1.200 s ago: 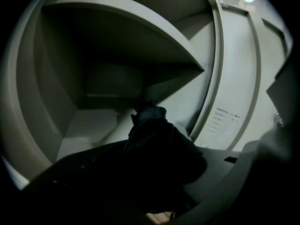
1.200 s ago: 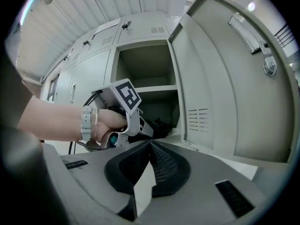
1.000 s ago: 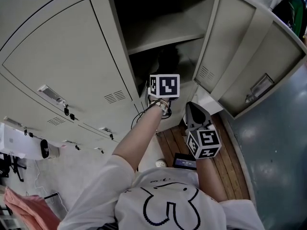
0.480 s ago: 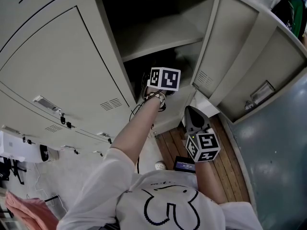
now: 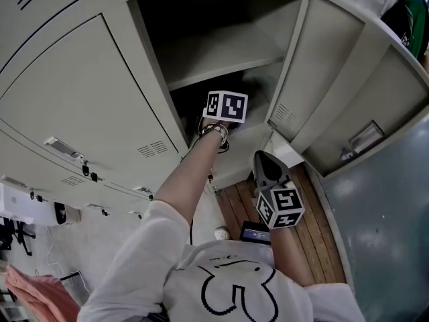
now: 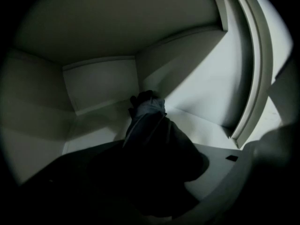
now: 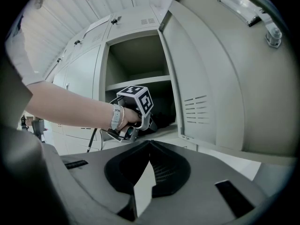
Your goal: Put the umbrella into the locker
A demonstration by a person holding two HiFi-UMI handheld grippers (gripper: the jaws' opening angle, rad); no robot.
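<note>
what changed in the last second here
The left gripper pushed deeper into the locker, below its shelf, and its jaws are opening with the dark umbrella between them on the compartment floor. The right gripper stayed outside, shut and empty; the door stayed open.

We look down on a row of pale grey-green closed locker doors (image 5: 80,92) from 9 to 12 o'clock, each with vent slots (image 5: 151,150) and a small latch (image 5: 64,146). At 12 the open locker (image 5: 201,9) is dim inside, darker beneath its shelf (image 5: 221,49). Wooden floorboards (image 5: 322,240) lie at 5, a blue-grey surface (image 5: 382,220) at 4, and pale floor (image 5: 107,237) at 8.
</note>
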